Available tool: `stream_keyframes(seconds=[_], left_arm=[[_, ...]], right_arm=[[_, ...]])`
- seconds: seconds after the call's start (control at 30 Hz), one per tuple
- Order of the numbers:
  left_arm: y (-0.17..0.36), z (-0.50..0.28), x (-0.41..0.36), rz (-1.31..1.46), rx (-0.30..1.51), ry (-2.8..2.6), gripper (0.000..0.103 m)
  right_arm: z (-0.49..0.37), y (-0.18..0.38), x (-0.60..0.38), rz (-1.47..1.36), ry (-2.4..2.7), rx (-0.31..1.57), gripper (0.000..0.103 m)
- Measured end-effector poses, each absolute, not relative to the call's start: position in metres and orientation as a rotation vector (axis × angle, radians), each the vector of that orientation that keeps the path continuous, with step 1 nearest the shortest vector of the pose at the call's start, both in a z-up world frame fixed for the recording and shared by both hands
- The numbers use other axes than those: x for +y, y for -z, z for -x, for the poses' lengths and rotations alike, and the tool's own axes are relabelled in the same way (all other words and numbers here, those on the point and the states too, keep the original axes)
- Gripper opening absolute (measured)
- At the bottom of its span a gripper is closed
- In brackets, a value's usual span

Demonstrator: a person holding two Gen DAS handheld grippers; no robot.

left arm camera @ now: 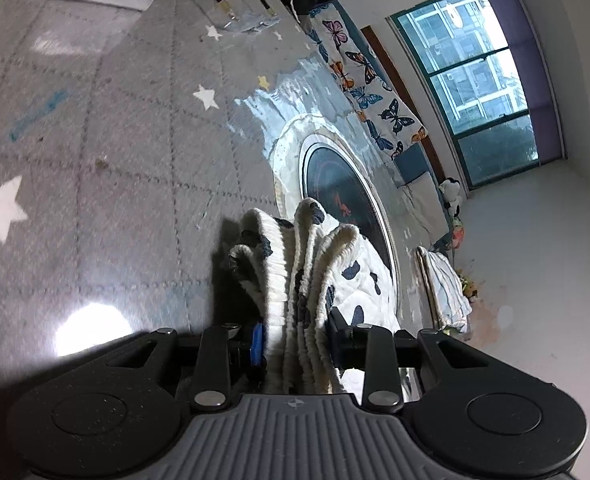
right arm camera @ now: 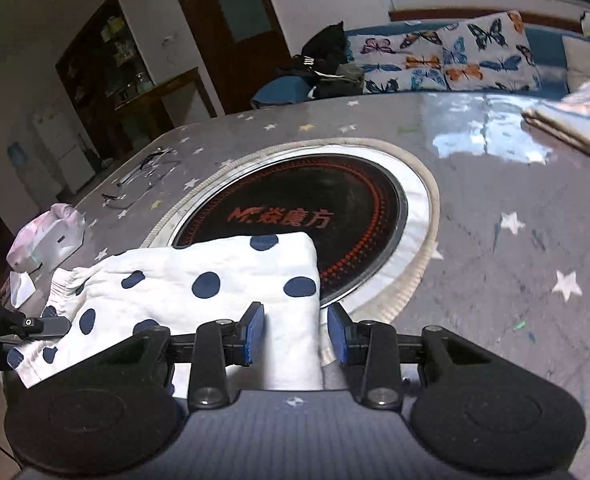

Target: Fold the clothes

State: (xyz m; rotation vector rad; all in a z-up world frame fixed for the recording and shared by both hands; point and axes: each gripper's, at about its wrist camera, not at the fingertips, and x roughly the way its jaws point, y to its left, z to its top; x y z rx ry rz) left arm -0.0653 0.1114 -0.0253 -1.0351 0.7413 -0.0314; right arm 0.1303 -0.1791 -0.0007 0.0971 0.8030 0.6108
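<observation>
Your left gripper (left arm camera: 295,344) was clenched on the gathered elastic waistband of the polka-dot garment (right arm camera: 199,276), with several ribbed layers bunched between its blue pads. Your right gripper (right arm camera: 295,330) stood with its jaws apart, straddling the opposite end of the same garment; cloth lay between the pads, touching the left one, while a gap showed at the right one, so that it bracketed the cloth without clamping it.

The garment lay on the star-patterned table cover (right arm camera: 515,240), its far corner overlapping the round inset cooktop (right arm camera: 295,216). In the right wrist view its long axis ran across the frame, from the waistband at far left, where the left gripper's finger showed, to the squared edge at the right gripper. Each gripper was therefore at one end of that axis, facing the other along it.

The cloth already appeared doubled and fairly flat. This fitted either a fold just laid down or a further fold being prepared; you could not tell which from this position alone. A folded striped garment (right arm camera: 575,112) lay well apart at the far right
</observation>
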Motion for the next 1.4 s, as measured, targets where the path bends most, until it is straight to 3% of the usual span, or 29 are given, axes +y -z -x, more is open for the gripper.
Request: stream_keyframes(seconds=[0.2, 0.37, 0.47, 1.4], left_arm=[[0.023, 0.057, 0.110, 0.985, 0.751, 0.030, 0.035], [0.019, 0.051, 0.108, 0.935, 0.770, 0.039, 0.035], [0.013, 0.046, 0.103, 0.896, 0.773, 0.040, 0.034], [-0.026, -0.095, -0.059, 0.579, 0.832, 0.340, 0.032]], right_arm=[[-0.132, 0.004, -0.177, -0.124, -0.629, 0.815, 0.034], [-0.128, 0.005, -0.180, -0.178, -0.615, 0.819, 0.011], [-0.123, 0.000, -0.186, -0.210, -0.599, 0.794, 0.006], [-0.121, -0.044, -0.349, -0.303, -0.213, 0.585, 0.004]])
